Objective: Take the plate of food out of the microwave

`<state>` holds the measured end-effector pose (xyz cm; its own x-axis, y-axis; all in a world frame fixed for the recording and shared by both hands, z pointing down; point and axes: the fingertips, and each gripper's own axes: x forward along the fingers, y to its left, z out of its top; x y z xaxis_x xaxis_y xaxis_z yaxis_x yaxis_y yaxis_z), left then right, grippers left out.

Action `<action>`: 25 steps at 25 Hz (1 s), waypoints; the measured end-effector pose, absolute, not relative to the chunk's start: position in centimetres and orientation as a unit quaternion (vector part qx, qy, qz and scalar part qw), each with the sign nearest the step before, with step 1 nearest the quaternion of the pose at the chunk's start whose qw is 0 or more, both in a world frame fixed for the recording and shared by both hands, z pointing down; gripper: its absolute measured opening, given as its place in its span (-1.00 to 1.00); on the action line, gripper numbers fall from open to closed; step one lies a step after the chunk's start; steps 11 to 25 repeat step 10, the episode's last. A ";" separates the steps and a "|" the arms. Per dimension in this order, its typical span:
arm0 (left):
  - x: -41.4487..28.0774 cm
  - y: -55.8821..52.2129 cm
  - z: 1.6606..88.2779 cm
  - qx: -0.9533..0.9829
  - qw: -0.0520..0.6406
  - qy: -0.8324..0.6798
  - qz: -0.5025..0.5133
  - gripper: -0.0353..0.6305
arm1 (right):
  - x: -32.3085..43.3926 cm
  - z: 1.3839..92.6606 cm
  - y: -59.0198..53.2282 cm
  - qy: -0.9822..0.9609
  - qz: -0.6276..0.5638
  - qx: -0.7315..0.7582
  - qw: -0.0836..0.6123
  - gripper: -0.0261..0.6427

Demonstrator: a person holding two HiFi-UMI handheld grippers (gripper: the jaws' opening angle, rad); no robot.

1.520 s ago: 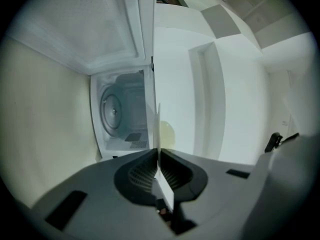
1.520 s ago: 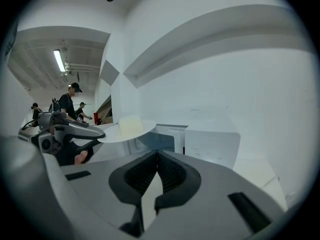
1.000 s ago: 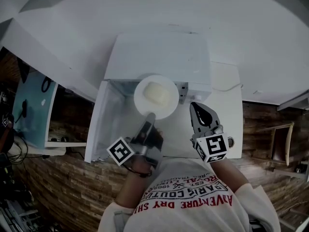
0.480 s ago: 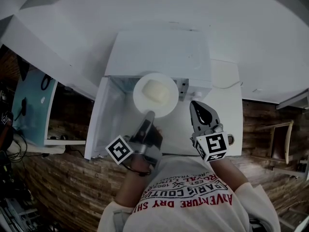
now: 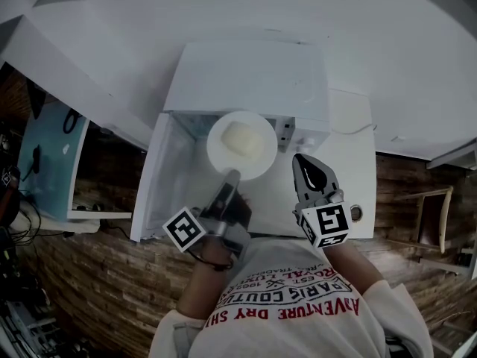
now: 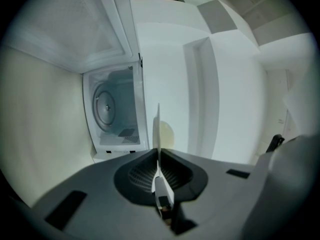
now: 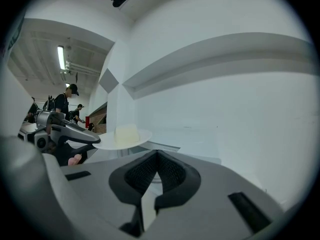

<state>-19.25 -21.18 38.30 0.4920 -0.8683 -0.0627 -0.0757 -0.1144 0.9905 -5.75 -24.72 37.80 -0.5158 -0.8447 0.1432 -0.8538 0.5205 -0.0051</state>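
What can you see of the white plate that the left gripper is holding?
The plate is round, white, smooth and shallow, maybe ceramic, and it carries a pale yellow block of food. It is held roughly level just outside the open microwave. Only the left gripper touches it, jaws shut on its near rim.

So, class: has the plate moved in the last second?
Yes, slightly: the plate overlaps the front edge of the microwave less, so it has come out toward the person.
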 end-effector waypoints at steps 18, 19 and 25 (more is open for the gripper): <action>-19.1 -21.1 38.4 0.659 0.560 -0.359 -0.351 -0.83 | -5.8 38.2 -25.0 -0.871 0.040 0.485 0.066 -0.89; -19.1 -21.1 38.4 0.659 0.560 -0.359 -0.351 -0.83 | -5.8 38.2 -25.0 -0.871 0.040 0.485 0.066 -0.89; -19.1 -21.1 38.4 0.659 0.560 -0.359 -0.351 -0.83 | -5.8 38.2 -25.0 -0.871 0.040 0.485 0.066 -0.89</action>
